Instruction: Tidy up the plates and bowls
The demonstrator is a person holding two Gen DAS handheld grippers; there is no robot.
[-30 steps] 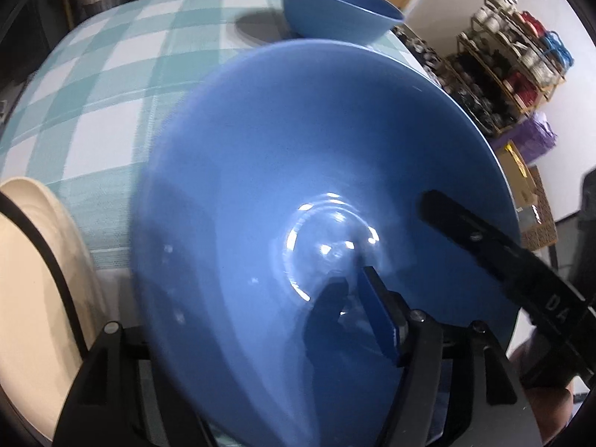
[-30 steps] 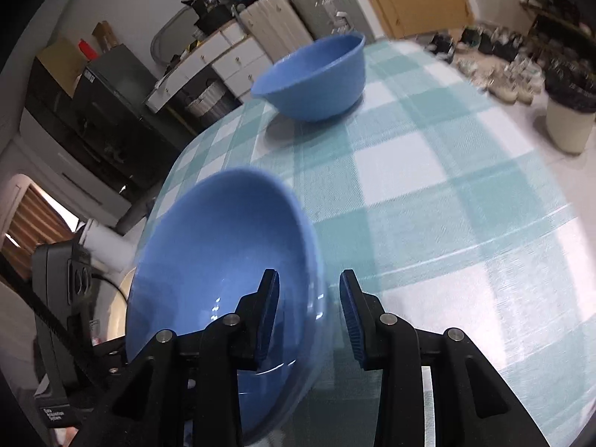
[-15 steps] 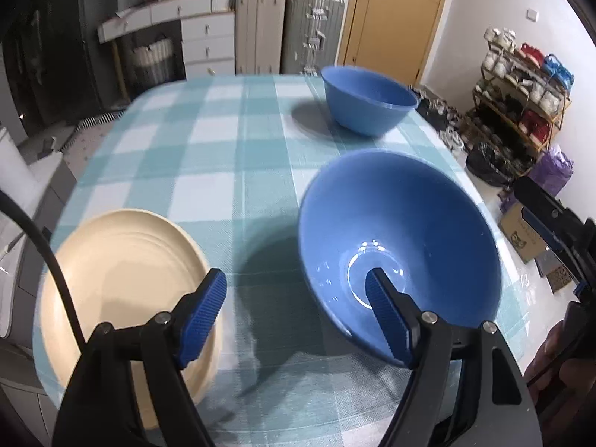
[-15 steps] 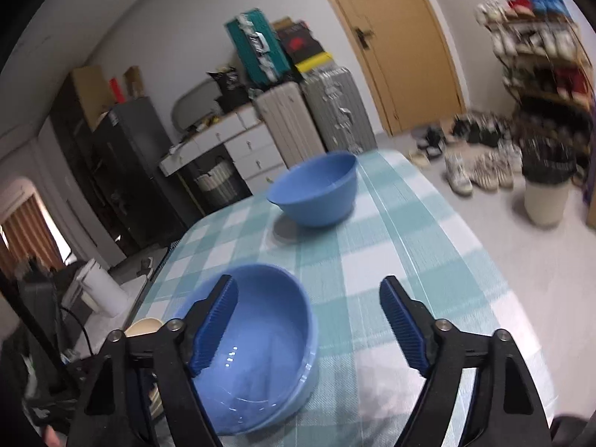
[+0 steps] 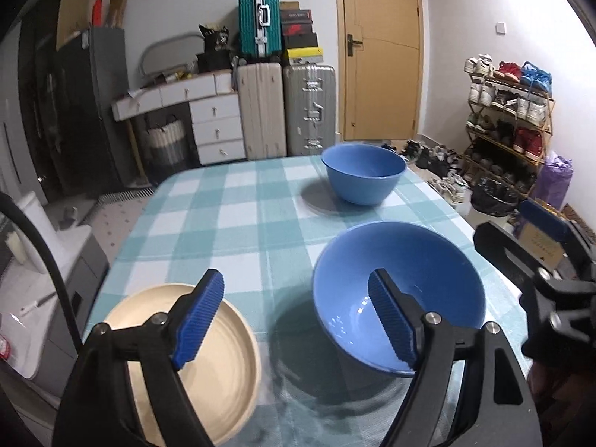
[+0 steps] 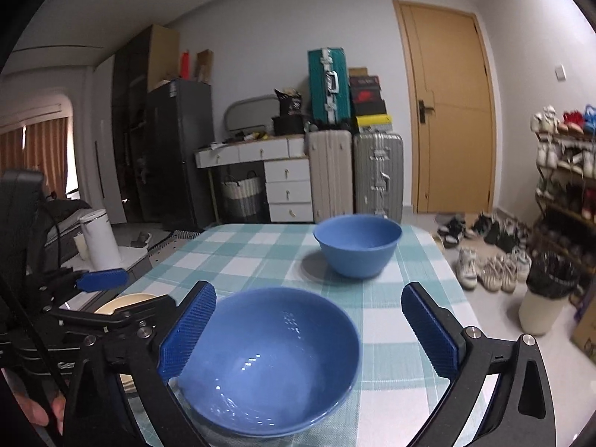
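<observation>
Both pairs of jaws are opening and holding nothing: the left gripper [image 5: 296,316] is hovering with only checked cloth showing in its gap, and the right gripper [image 6: 309,331] is standing spread over the near blue bowl [image 6: 272,357], neither pad pressing on it. That bowl is sitting upright on the bench [image 6: 391,339], mostly inside the right gripper's gap and nearer its left pad; from the left wrist view it is lying just behind the right-hand pad and reaching out beyond it. The far blue bowl [image 5: 363,177] is standing well ahead of both sets of jaws, a little toward the right-hand side, apart from the near one. The cream plate [image 5: 197,365] is resting at the bench edge under and outside the left gripper's left-hand pad. The bowls are looking like smooth, glossy, stiff ware, probably light plastic or melamine, so they are likely slipping under a flat squeeze across the curved wall; taking the rim between the pads, one inside and one outside, is looking like the safer hold. The plate seems shallow and rigid with a raised lip, and its overhanging edge is probably offering the only place to pinch it. Nesting the two bowls is looking like the sensible way on, though the near one needs a firm rim grip because its wall is flaring outward.
</observation>
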